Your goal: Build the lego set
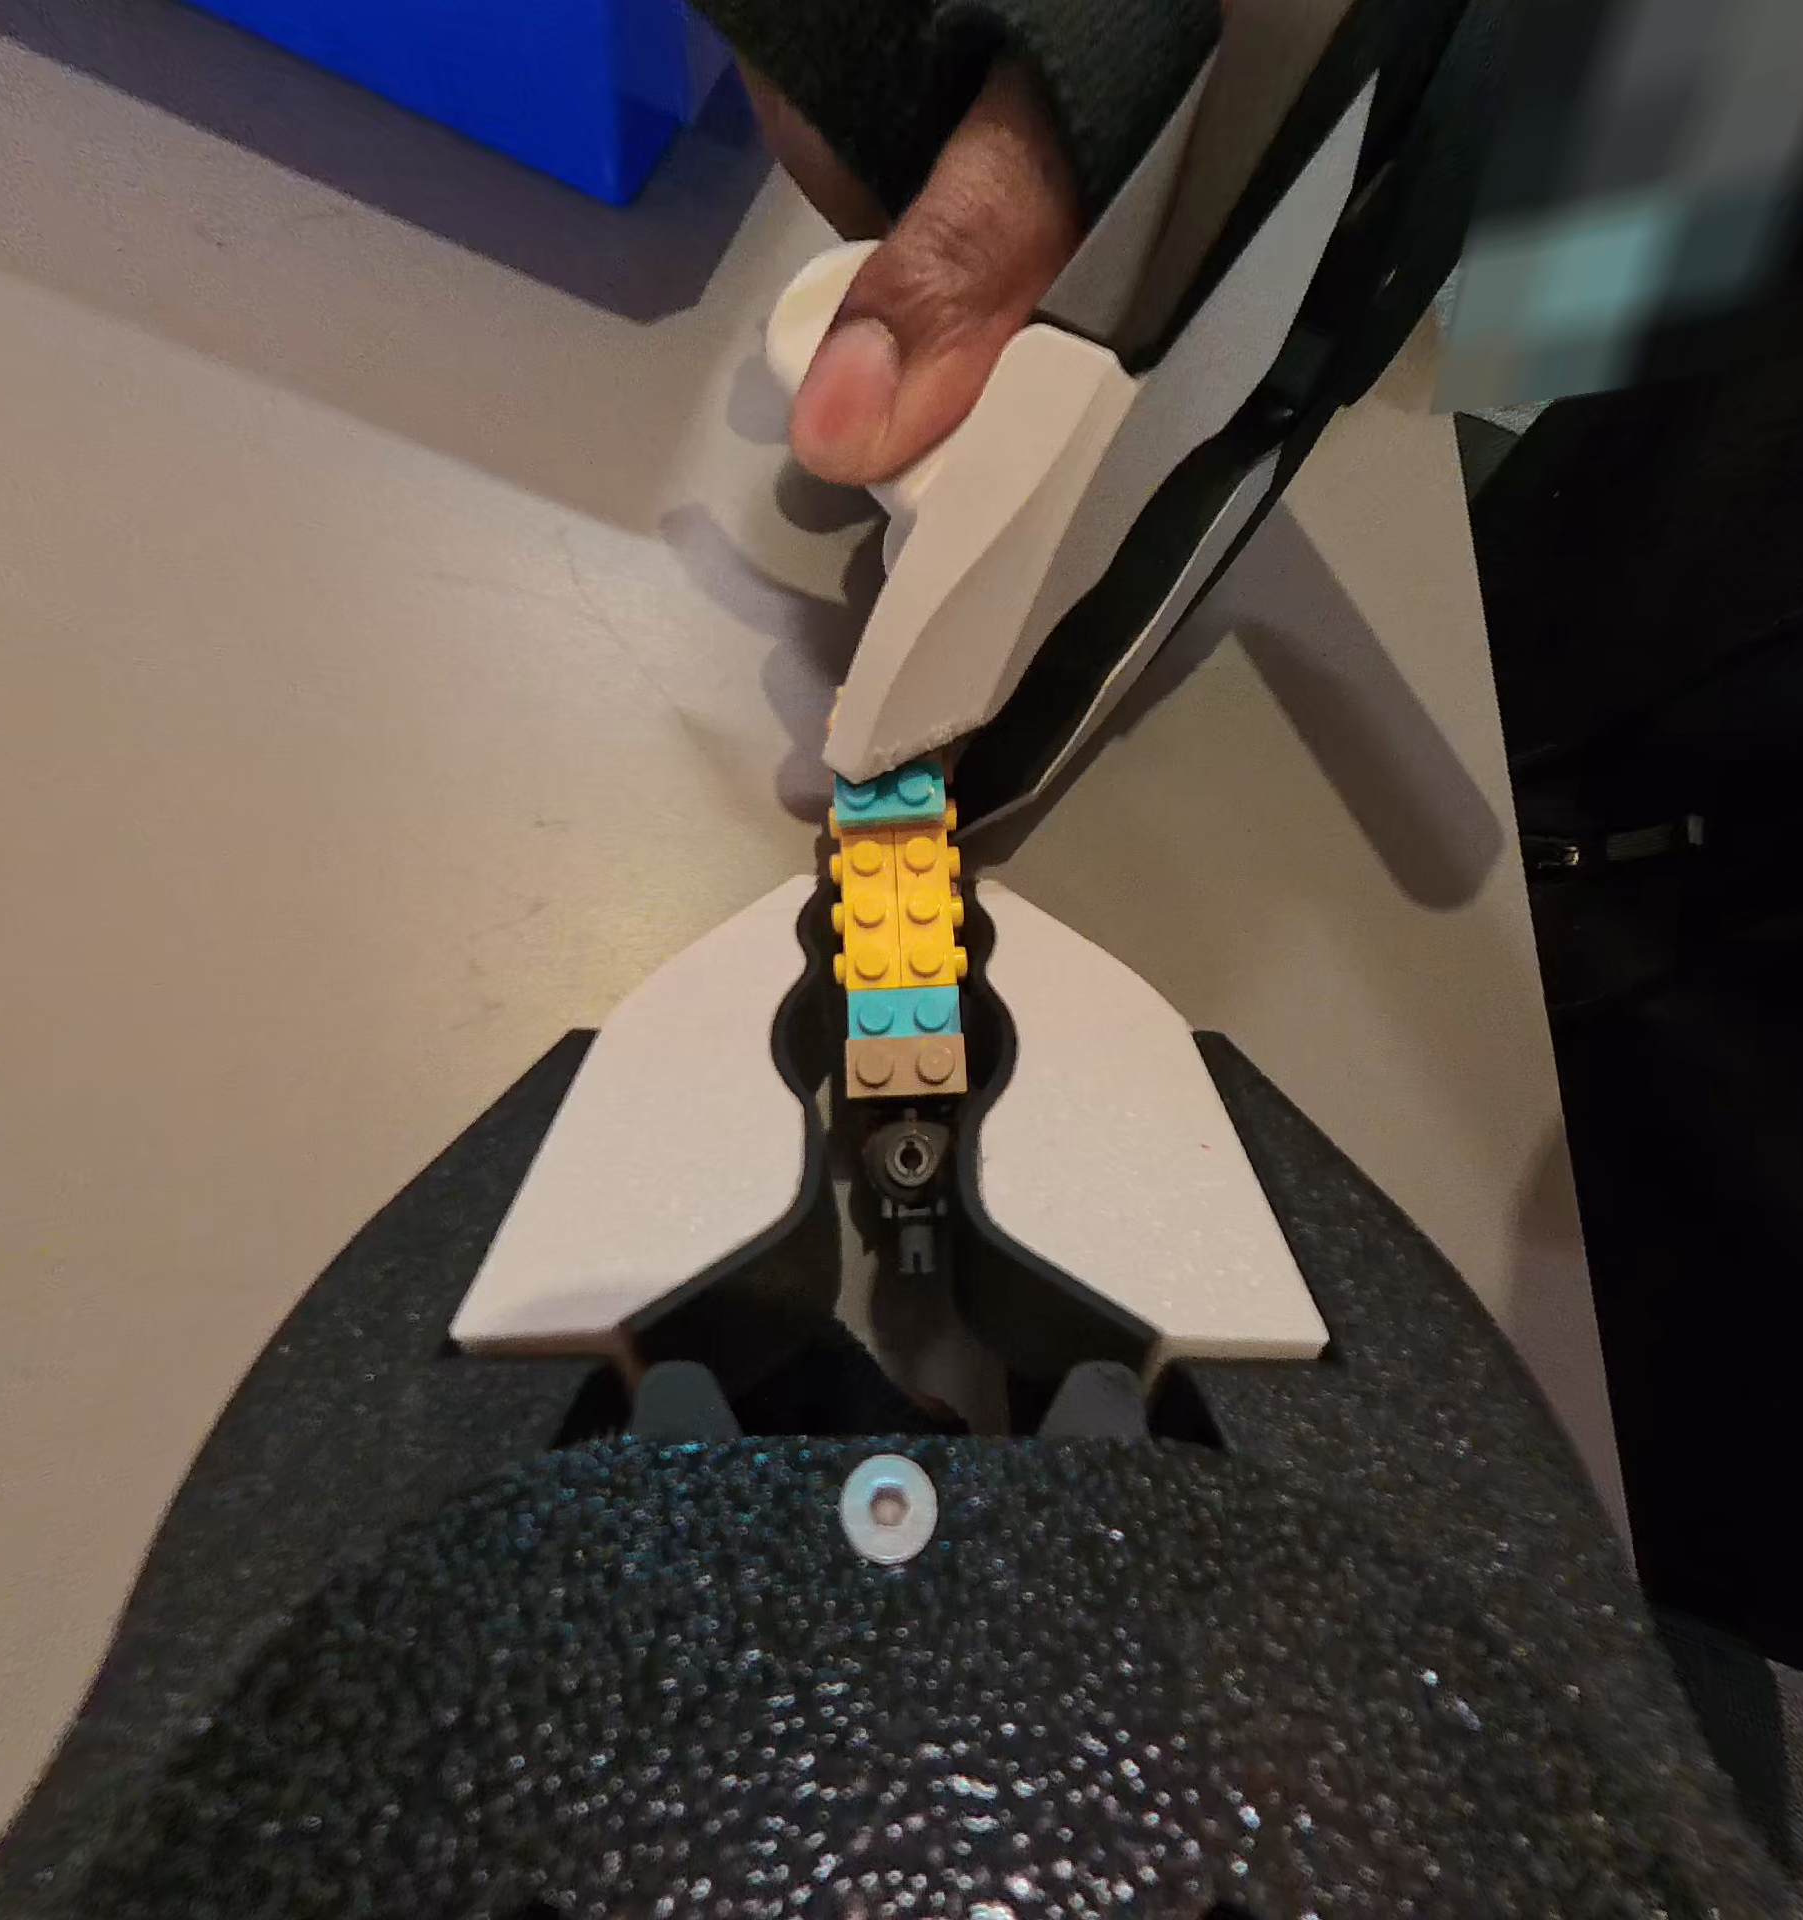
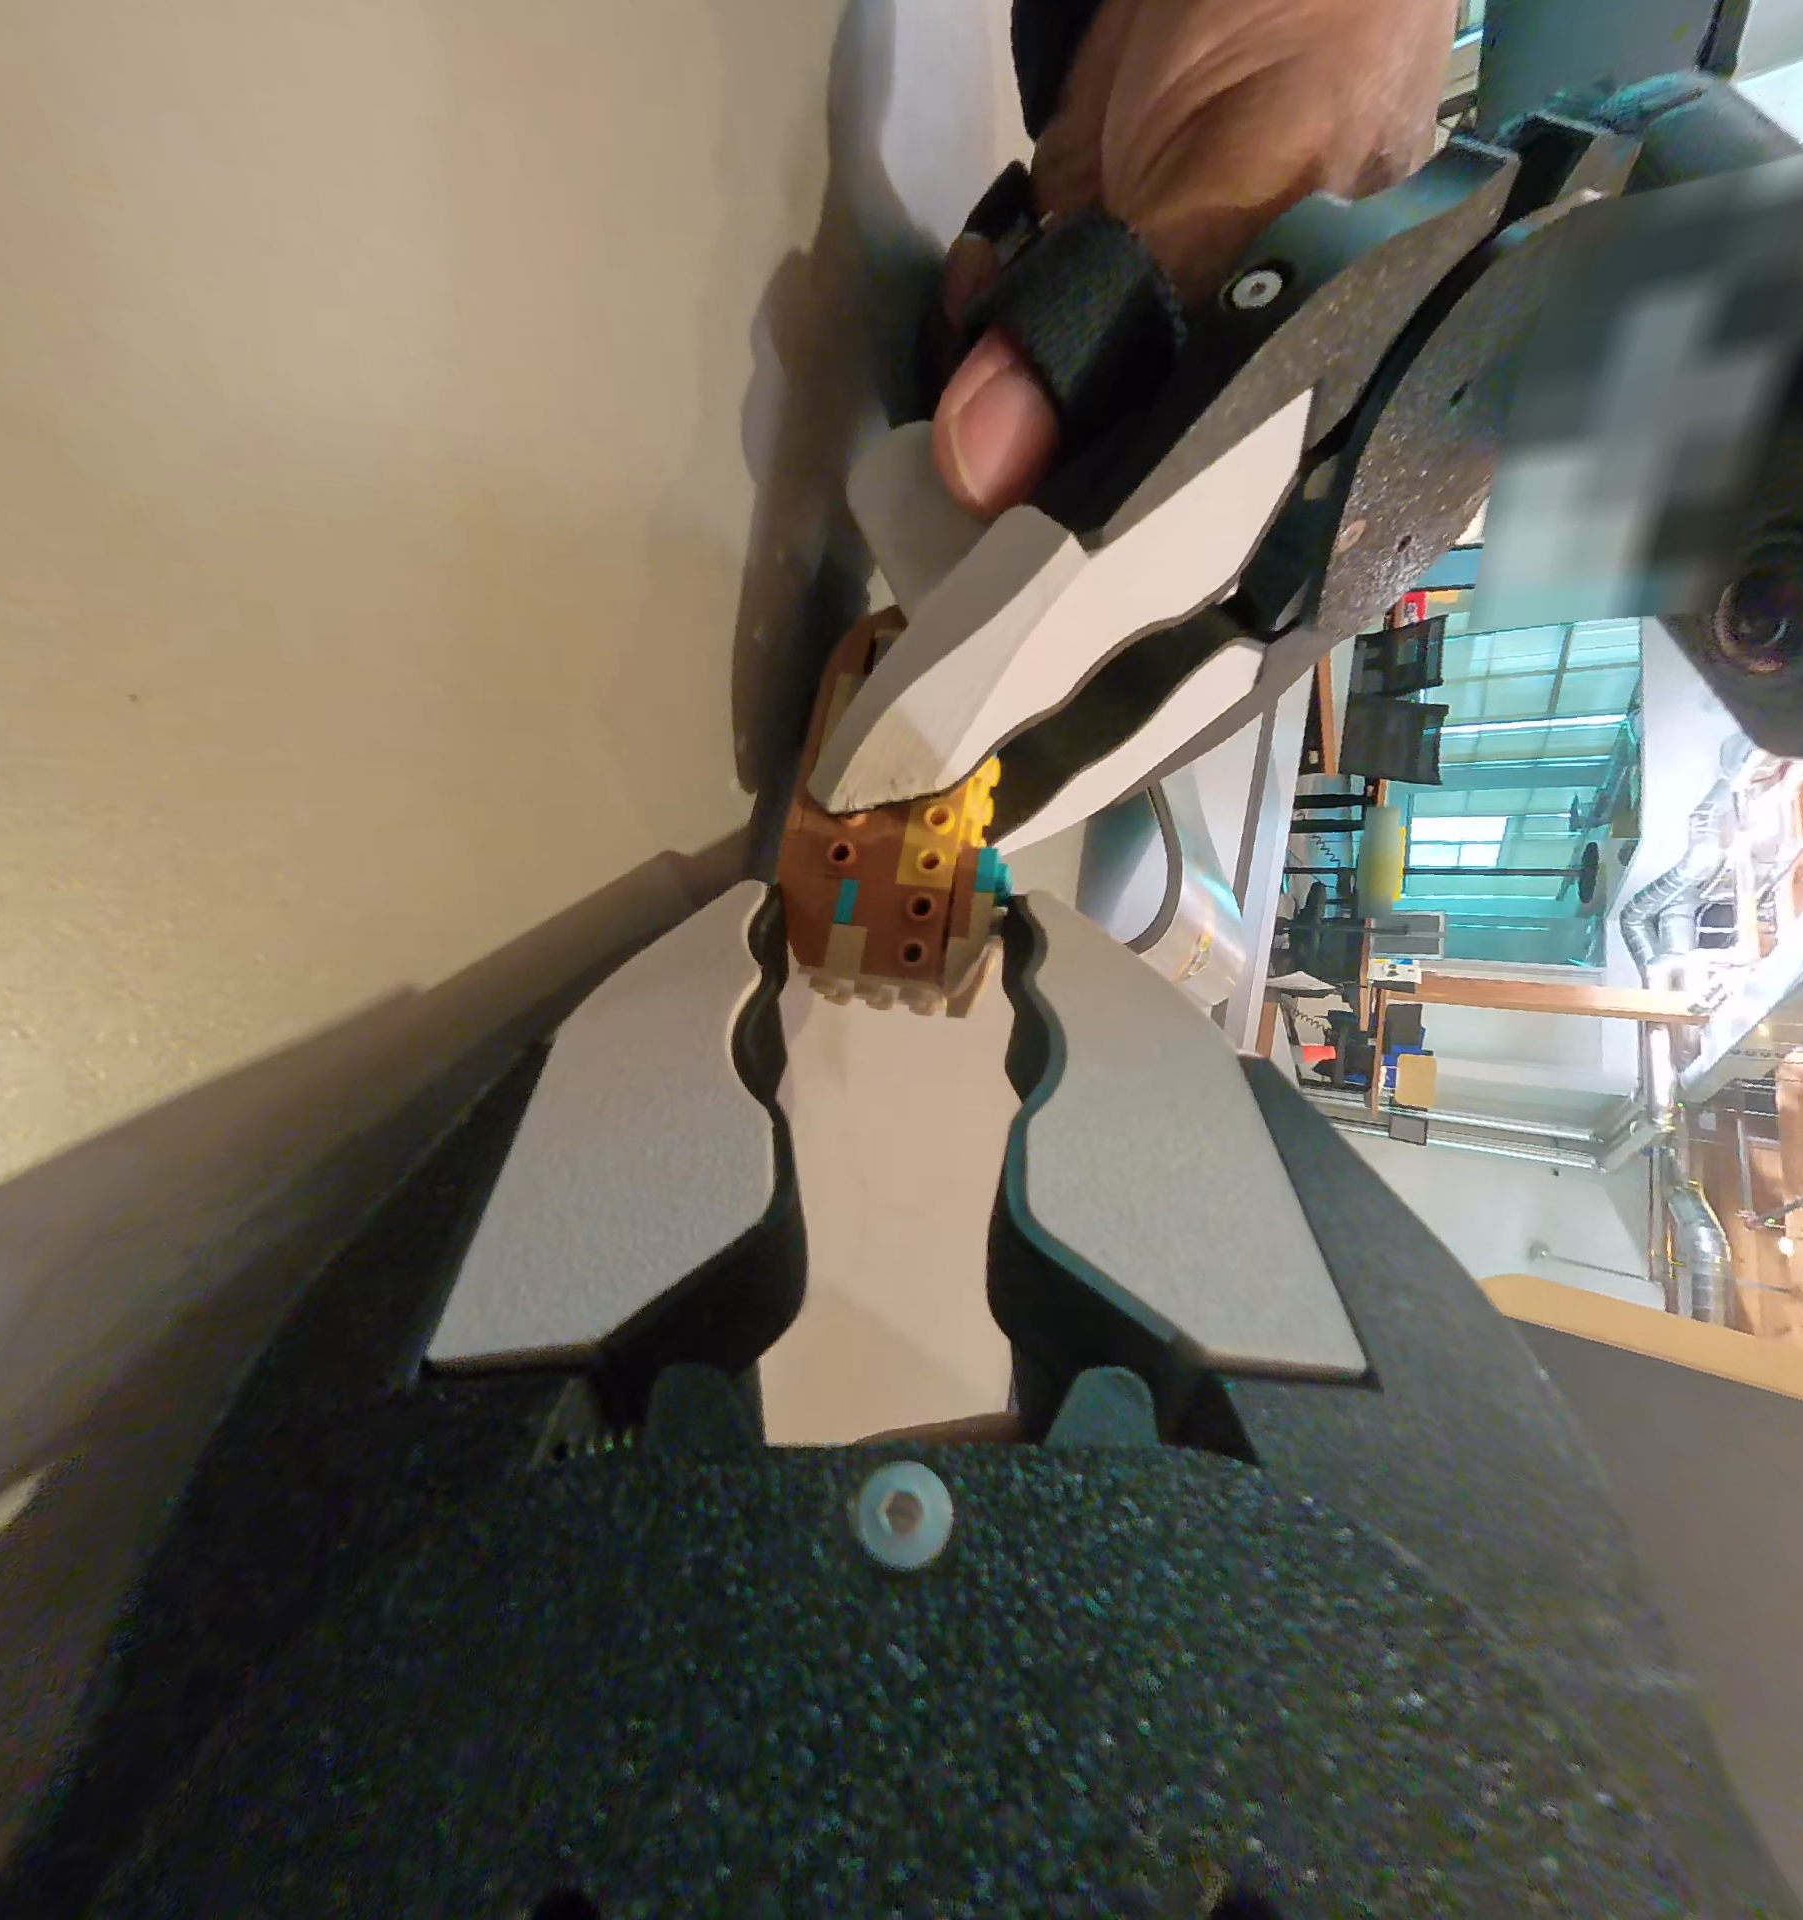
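left tool (image 1: 895, 966) clamping model (image 1: 899, 935) | right tool (image 2: 892, 920) pinching its 12 o'clock end | long axis running 6–12 | both touching

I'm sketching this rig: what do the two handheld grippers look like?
Both the left gripper and right gripper have speckled black bodies, a silver front screw and pale grey wedge-shaped fingers edged with wavy black pads. A dark sleeve covers one wrist.

Beige tabletop (image 1: 253, 831); blue bin (image 1: 523, 94) resting at far edge.
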### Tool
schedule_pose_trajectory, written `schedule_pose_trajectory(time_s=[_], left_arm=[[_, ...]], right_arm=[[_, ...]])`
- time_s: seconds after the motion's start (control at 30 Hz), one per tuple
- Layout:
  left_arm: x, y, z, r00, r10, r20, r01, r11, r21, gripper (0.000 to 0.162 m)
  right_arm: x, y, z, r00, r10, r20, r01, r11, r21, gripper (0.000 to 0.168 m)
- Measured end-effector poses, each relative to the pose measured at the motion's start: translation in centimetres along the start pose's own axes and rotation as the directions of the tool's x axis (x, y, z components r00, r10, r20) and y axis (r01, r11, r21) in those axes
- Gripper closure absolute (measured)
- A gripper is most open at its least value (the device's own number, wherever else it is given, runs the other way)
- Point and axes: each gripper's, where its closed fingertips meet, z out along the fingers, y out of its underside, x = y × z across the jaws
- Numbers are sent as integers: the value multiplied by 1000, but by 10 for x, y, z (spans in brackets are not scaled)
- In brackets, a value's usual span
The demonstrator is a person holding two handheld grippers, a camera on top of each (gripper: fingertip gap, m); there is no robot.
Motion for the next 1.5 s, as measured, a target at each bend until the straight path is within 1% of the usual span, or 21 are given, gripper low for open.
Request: schedule_pose_trajectory(time_s=[0.17,0.27,0.33,0.43,0.57,0.67,0.77,0.87,0.93,0.97,1.13,1.3,1.43,1.5], left_arm=[[-1,-3,-2,1000,-21,-4,21,999,28,139],[-4,-5,-3,999,-37,13,37,998,45,125],[-3,-11,-5,998,-68,-4,68,994,83,120],[-11,-18,-11,994,-112,15,109,984,142,111],[-15,-29,-20,985,-171,-9,168,958,231,111],[-13,-39,-21,975,-209,-70,221,929,296,114],[-8,-46,-19,963,-236,-133,268,905,331,117],[-7,-54,-19,949,-258,-180,309,875,373,123],[-4,-60,-21,941,-258,-217,327,854,404,137],[-4,-61,-22,940,-262,-221,333,847,414,140],[-3,-66,-25,939,-249,-237,333,828,451,141],[-4,-70,-32,911,-276,-305,397,785,476,142],[0,-72,-32,895,-278,-350,425,771,474,142],[0,-72,-32,889,-283,-360,435,768,470,141]], right_arm=[[3,1,0,996,88,8,-88,996,24,128],[7,4,0,991,135,-3,-135,991,23,128],[12,7,-2,984,176,-17,-176,984,27,128],[22,10,-4,957,290,-30,-288,956,49,128],[35,12,-10,896,444,-14,-441,893,89,127],[41,10,-14,860,510,-10,-505,855,117,127],[45,10,-16,838,546,-10,-540,832,129,127],[46,7,-18,830,557,-9,-550,823,140,127],[47,6,-19,831,556,-16,-548,824,145,127],[48,5,-20,832,554,-24,-545,825,153,127],[54,5,-24,848,521,-102,-499,848,177,127],[60,6,-32,868,461,-183,-428,883,195,124],[58,3,-28,891,406,-204,-378,912,161,122],[59,4,-27,894,383,-232,-358,923,143,124]])
